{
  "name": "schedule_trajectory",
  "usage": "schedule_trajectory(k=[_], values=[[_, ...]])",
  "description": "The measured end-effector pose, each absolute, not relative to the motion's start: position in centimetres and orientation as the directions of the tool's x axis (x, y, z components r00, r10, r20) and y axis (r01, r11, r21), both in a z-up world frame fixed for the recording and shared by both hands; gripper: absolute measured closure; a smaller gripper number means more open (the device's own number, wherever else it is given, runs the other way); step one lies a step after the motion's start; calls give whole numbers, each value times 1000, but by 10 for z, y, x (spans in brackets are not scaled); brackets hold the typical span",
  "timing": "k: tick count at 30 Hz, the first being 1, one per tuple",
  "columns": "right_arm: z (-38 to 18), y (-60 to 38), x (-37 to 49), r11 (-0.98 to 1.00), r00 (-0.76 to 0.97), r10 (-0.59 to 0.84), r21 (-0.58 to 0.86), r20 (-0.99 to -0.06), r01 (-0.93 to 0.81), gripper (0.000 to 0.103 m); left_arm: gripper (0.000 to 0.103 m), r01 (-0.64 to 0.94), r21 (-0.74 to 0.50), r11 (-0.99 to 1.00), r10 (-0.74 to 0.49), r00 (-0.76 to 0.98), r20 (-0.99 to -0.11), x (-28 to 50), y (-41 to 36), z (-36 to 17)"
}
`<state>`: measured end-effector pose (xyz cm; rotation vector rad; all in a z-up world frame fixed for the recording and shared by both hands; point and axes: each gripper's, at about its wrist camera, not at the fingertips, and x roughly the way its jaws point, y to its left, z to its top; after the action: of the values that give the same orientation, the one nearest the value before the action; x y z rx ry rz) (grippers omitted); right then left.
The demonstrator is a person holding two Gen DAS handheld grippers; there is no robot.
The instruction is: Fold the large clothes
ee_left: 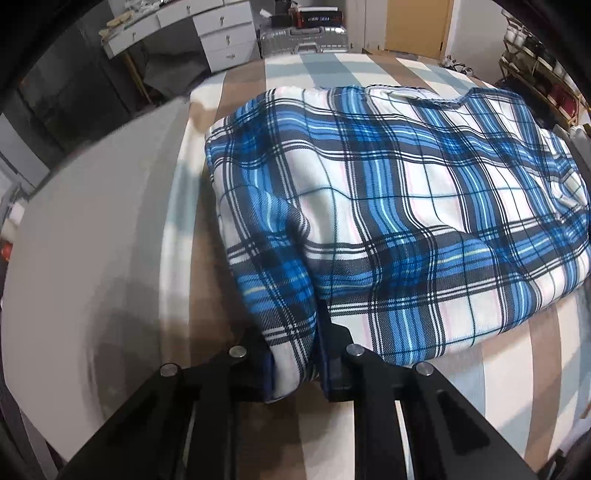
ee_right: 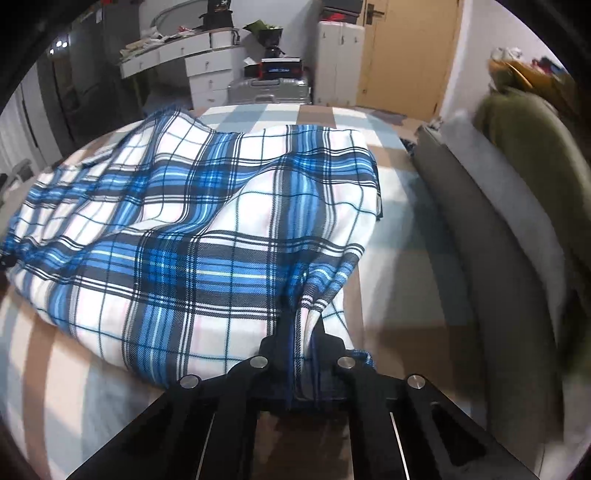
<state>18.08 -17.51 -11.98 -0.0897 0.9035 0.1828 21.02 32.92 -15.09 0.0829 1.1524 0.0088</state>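
A large blue, white and black plaid garment [ee_left: 388,206] lies partly folded and puffed up on a bed with a striped cover [ee_left: 517,369]. My left gripper [ee_left: 293,354] is shut on the garment's near left corner, with cloth bunched between its black fingers. In the right wrist view the same garment [ee_right: 192,236] spreads to the left. My right gripper [ee_right: 304,354] is shut on its near right corner. The fingertips of both grippers are hidden by cloth.
The bed's left edge [ee_left: 110,258] drops to a dark floor. Grey and green pillows [ee_right: 498,221] line the bed's right side. Beyond the bed stand a white desk with drawers [ee_left: 221,33], a silver suitcase [ee_right: 267,90] and a wooden door [ee_right: 402,55].
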Motion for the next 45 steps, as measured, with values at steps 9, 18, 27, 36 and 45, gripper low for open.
schedule_trajectory(k=[9,18,27,36,45], values=[[-121,-227,80,979,579,115,-5,-807,-202,92,86,81,86,993,48,388,-920,106,336,-150],[-52,-175,32,935,713,320,87,-624,-343,30,28,0,116,993,86,669,-738,53,301,-78],[-126,-14,71,834,526,359,11,-771,-552,50,21,181,-4,984,-92,482,-871,124,222,-157],[-126,11,141,844,545,395,58,-739,-533,49,6,136,-58,989,-127,584,-802,123,245,-165],[-175,97,254,849,489,253,-51,-835,-526,44,5,127,-33,991,-104,608,-787,115,241,-170]])
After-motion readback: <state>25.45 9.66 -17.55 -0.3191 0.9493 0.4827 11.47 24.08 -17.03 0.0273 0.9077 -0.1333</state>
